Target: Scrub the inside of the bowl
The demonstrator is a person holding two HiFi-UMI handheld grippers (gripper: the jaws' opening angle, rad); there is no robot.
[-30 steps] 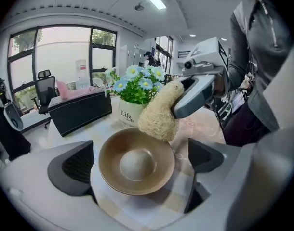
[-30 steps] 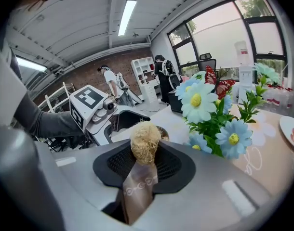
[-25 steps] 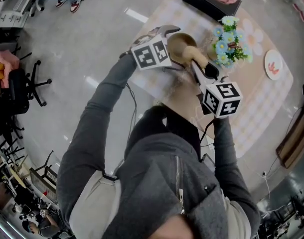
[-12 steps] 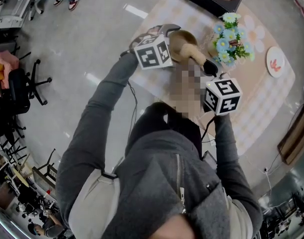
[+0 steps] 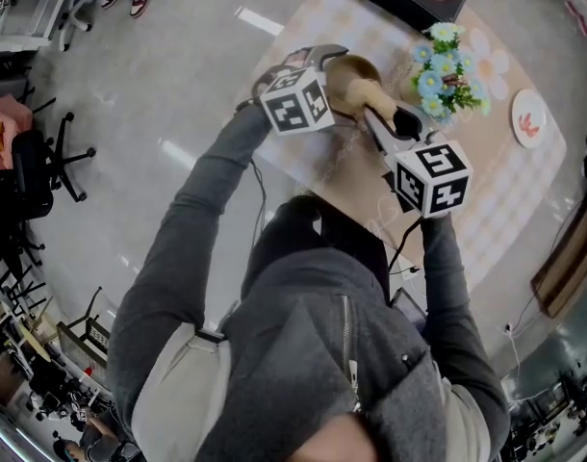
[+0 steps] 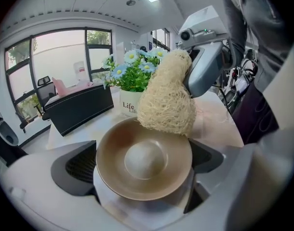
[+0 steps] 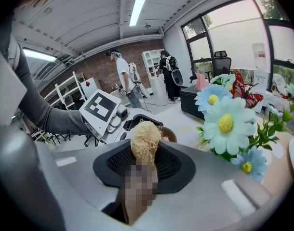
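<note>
Bowl point(image 6: 143, 159): we see the loofah scrubber point(image 6: 167, 100) leaning on its far inner wall.
Flower pot point(image 6: 129, 102): holds blue and white flowers, just behind the bowl.
Bowl look: tan, smooth, pale round bottom.
Left gripper point(image 6: 140, 165): jaws clamp the bowl's sides.
Right gripper point(image 7: 143, 170): jaws pinch the scrubber's handle.

My left gripper point(image 6: 143, 161) had a pale grey shell, with black ribbed pads on its fingers point(image 6: 78, 166). It carried a white cube point(image 5: 295, 101) printed with black square markers. My right gripper point(image 7: 144, 160) had the same grey shell and black ribbed lining, and its own marker cube point(image 5: 430, 176). A thin dark cable point(image 5: 258, 200) ran from each. I wore a grey zip-front jacket point(image 5: 313, 354) with long grey sleeves point(image 5: 192, 229), pale side panels point(image 5: 168, 393) and a black layer point(image 5: 318, 239) beneath.
</note>
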